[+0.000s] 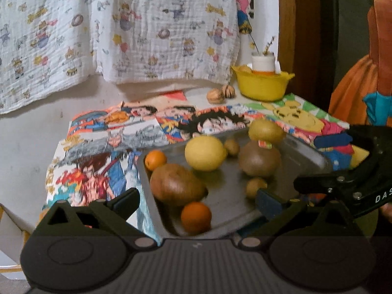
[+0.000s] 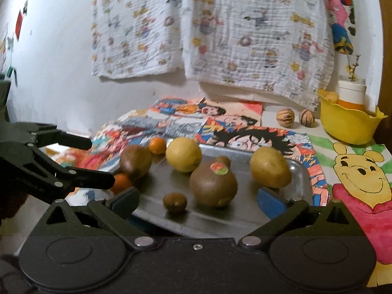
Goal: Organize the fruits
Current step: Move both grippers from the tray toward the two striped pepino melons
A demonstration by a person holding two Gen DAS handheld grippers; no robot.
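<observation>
Our left claw stands spread wide with nothing between its fingers, just above the near edge of the shallow grey metal tray; our right claw is equally spread and empty at the same tray's near rim. The tray lies on the counter, which is covered in bright cartoon pictures. On it we see a round yellow lemon, two small oranges, brown kiwis, one with a sticker, and a yellowish potato-shaped fruit. A yellow plastic bowl sits well apart at the back corner.
</observation>
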